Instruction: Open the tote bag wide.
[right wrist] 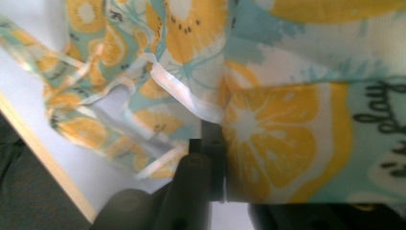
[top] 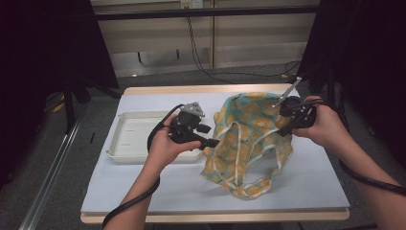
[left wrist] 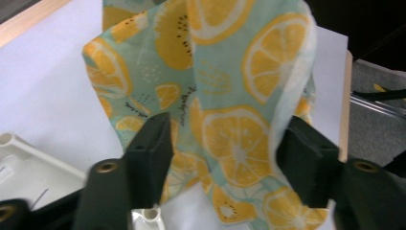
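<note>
A teal cloth printed with orange citrus slices lies bunched on the white table sheet, its straps trailing toward the front edge. My right gripper is shut on the cloth's upper right part and holds it raised. In the right gripper view the jaws meet on a hemmed fold of the cloth. My left gripper is at the cloth's left edge. In the left gripper view its jaws stand apart, with an upright fold of the cloth between them.
A white plastic tray sits on the table's left side, just behind my left hand. The wooden table edge runs along the front. Dark stands and cables flank the table on both sides.
</note>
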A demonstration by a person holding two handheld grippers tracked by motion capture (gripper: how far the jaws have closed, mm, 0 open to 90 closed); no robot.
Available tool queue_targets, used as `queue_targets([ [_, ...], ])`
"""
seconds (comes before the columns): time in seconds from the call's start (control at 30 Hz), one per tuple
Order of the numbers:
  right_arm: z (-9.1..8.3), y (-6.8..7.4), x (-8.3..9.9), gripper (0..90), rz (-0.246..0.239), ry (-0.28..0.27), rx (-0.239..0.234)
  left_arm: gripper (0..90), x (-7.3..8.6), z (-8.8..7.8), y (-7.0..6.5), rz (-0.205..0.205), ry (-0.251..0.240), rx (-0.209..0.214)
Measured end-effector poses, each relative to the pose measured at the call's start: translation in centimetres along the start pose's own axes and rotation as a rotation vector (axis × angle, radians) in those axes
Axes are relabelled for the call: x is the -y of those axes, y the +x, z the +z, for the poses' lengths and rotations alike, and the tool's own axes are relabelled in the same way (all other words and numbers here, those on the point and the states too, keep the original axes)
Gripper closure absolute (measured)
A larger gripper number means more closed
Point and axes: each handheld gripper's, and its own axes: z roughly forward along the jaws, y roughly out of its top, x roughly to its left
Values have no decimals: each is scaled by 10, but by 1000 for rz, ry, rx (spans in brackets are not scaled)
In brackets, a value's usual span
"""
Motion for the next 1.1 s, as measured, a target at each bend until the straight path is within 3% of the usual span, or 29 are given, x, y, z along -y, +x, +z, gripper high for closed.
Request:
queue_targets([
  [0.07,-1,0,-1,900,-1,-12,-5,415,-1,1,-1,-9,2,-4],
  [0.23,-10,0,0,900,-2,-15,-15,656,-3,2,1,-1,22,0],
  [0.27,-15,0,2,900,4,-20,-18,704,-4,1,0,-6,21,18],
  [0.37,-19,0,4,900,6,-22,-28,780,-5,-2,0,1,40,7],
  [0.43,-26,-1,7,900,14,-35,-21,802,-7,-5,1,-23,22,13],
  [0.47,-31,-1,9,900,30,-46,-22,833,-10,-10,2,-7,35,4],
  [0.6,-41,-4,15,900,45,-58,-20,862,-18,-17,2,-20,12,-2],
  [0.63,-43,-4,16,900,46,-57,-19,871,-21,-20,3,-4,23,-4],
  [0.7,-46,-6,20,900,51,-52,-12,885,-26,-23,3,-22,3,-14],
  [0.9,-58,-9,27,900,74,-59,-8,897,-43,-30,5,6,23,-22],
  [1.03,-65,-11,29,900,100,-69,-7,898,-55,-33,6,4,9,-30],
  [1.1,-67,-11,29,900,91,-71,-6,900,-60,-33,7,7,17,-33],
])
